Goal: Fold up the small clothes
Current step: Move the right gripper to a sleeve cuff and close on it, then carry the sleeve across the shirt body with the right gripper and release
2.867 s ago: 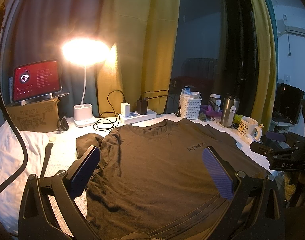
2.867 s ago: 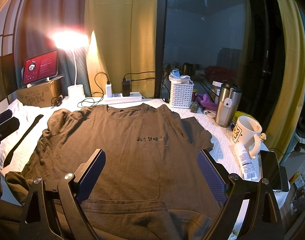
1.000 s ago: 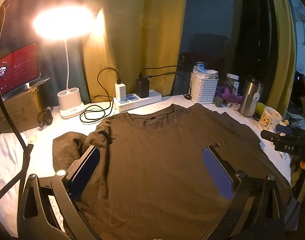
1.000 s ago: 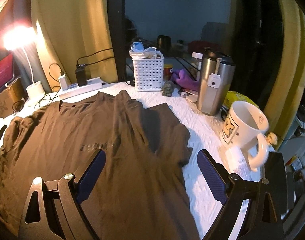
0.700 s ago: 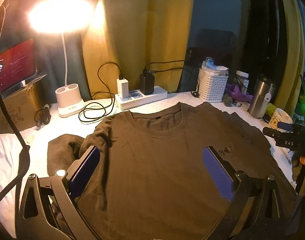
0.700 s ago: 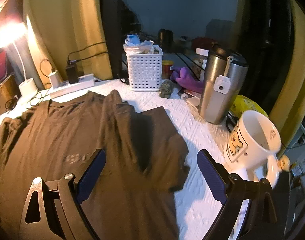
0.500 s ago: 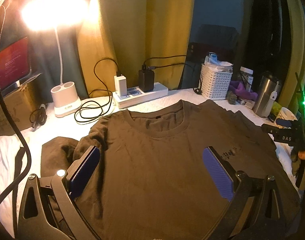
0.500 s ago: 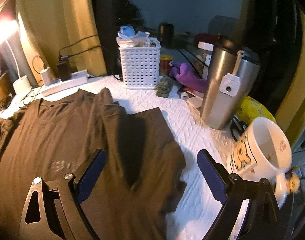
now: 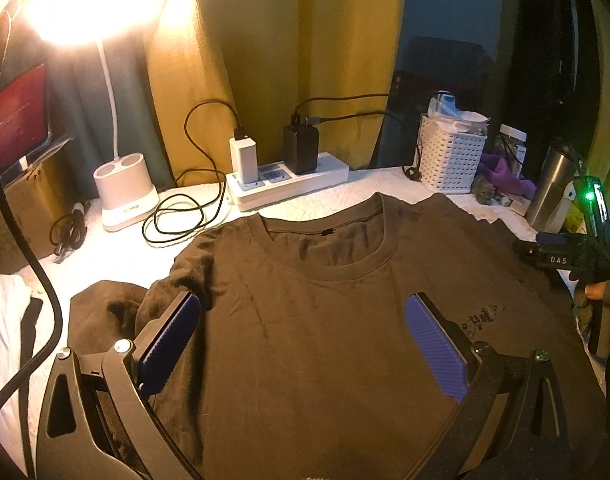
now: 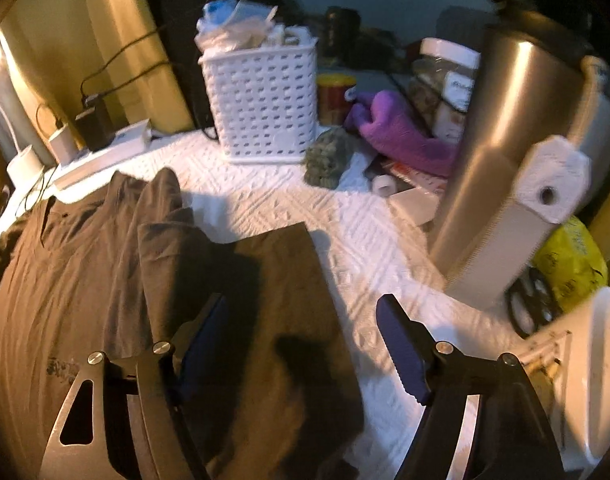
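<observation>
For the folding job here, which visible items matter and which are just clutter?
Part of the job:
brown T-shirt, spread flat
left gripper, open above the shirt
right gripper, jaws just closing, over the sleeve, nothing gripped

Just lying about:
desk lamp
power strip
white basket
steel tumbler
mug
purple cloth

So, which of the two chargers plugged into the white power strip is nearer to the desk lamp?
The white charger. It sits at the strip's end toward the white desk lamp; the black charger stands farther along, toward the white plastic basket.
</observation>
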Available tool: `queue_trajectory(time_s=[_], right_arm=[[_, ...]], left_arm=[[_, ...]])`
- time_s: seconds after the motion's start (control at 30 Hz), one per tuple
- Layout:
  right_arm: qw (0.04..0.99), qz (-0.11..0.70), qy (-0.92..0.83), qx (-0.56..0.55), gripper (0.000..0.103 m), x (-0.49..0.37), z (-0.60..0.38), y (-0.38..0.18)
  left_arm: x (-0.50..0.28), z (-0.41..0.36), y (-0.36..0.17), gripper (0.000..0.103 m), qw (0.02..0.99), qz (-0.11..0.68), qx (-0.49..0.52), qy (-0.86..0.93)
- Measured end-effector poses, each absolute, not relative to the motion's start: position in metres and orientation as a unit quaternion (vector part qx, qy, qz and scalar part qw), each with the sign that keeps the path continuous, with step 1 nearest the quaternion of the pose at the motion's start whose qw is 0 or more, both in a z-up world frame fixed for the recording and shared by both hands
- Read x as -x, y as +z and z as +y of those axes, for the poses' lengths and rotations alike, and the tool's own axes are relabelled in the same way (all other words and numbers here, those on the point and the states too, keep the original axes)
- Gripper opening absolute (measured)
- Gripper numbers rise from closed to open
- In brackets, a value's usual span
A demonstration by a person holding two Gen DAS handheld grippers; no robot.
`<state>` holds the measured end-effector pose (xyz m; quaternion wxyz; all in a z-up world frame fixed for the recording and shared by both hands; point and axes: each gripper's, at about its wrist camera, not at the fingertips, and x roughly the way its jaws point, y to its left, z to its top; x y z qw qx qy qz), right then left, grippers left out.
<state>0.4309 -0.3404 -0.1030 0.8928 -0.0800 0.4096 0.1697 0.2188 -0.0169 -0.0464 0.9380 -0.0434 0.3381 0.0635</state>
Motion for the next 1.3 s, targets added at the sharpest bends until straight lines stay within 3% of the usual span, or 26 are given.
queue_trajectory(time_s=[0.17, 0.23, 0.3, 0.4, 0.93, 1.3], right_arm=[[0.885, 0.415, 0.184, 0.102, 0.062, -0.436, -0.33, -0.118], [0.883, 0.413, 0.196, 0.105, 0.045, -0.435, -0.327, -0.113], [0.884, 0.408, 0.199, 0.11, 0.013, -0.432, -0.325, -0.108], [0.885, 0.406, 0.195, 0.114, 0.007, -0.431, -0.325, -0.103], [0.922, 0.367, 0.057, 0.112, 0.006, -0.391, -0.384, -0.073], [0.941, 0.295, 0.093, 0.134, 0.006, -0.355, -0.323, -0.035]], left_arm=[[-0.222, -0.016, -0.051, 0.101, 0.935, 0.345, 0.044, 0.06], [-0.222, -0.016, -0.05, 0.101, 0.936, 0.346, 0.044, 0.058], [-0.222, -0.016, -0.05, 0.101, 0.936, 0.345, 0.046, 0.057], [-0.222, -0.015, -0.05, 0.101, 0.936, 0.345, 0.046, 0.057], [-0.209, -0.007, -0.046, 0.101, 0.939, 0.335, 0.058, 0.06], [-0.187, 0.009, -0.042, 0.101, 0.943, 0.316, 0.083, 0.057]])
